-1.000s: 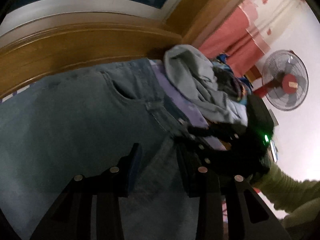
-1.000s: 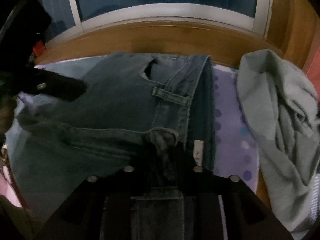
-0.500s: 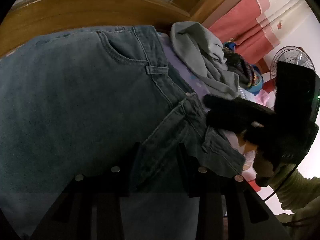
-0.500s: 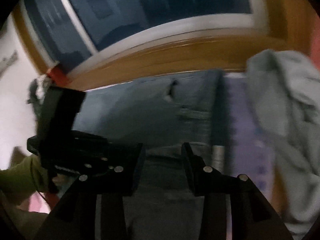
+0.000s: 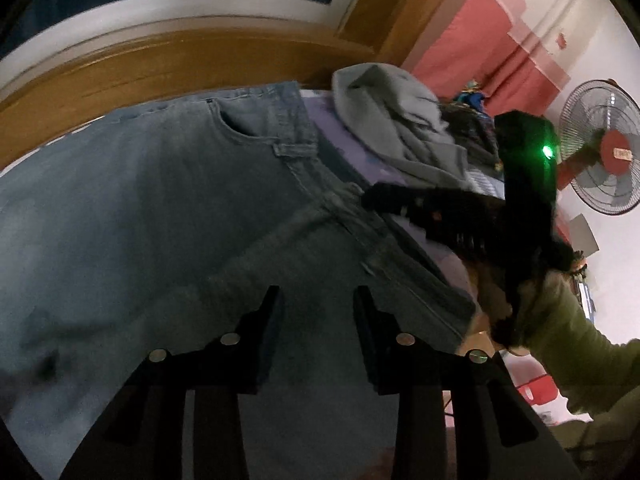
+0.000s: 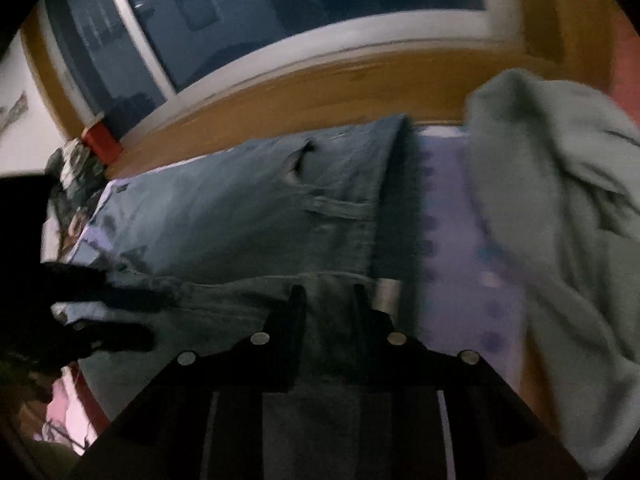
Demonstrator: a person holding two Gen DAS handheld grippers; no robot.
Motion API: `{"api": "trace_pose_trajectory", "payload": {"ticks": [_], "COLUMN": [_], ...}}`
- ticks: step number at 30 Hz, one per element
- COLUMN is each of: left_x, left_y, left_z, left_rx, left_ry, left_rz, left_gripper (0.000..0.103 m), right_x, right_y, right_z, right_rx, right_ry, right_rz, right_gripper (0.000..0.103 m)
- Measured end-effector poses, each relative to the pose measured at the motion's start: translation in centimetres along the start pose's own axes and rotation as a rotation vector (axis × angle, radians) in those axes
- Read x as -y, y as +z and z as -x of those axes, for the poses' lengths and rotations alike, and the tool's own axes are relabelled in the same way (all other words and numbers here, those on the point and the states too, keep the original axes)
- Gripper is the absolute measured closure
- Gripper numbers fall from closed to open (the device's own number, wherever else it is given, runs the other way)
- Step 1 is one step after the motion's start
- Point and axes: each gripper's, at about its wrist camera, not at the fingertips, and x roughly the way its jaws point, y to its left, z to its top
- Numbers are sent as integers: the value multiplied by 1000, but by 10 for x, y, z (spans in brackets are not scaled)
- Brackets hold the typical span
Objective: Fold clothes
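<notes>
Both grippers work the jeans (image 5: pixel 168 208) spread on the purple sheet (image 6: pixel 452 248) beside a grey garment (image 6: pixel 560 208): the right gripper (image 6: pixel 326 296) pinches the waistband, the left gripper (image 5: pixel 316 300) gapes empty over denim, so keep edges aligned and taut.

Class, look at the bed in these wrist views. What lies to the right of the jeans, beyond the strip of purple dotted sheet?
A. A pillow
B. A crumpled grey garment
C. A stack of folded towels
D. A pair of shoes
B: a crumpled grey garment lies heaped past the purple dotted sheet, right of the jeans.
</notes>
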Motion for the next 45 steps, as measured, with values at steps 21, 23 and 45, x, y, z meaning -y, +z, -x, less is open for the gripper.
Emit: {"api": "trace_pose_trajectory", "payload": {"ticks": [21, 23, 45], "left_x": [111, 116, 146], "left_y": [-135, -139, -116], "left_z": [2, 5, -16], "left_rx": [13, 24, 194], "left_ry": [53, 88, 568], "left_rz": [-99, -93, -162], "left_gripper": [55, 55, 55], "right_x": [-72, -77, -70], "right_y": [-124, -131, -107], "right_z": [86, 78, 68], "right_rx": [0, -5, -84], "right_ry": [-247, -255, 69], "right_rz": [605, 665, 770], "right_gripper": [42, 42, 86]}}
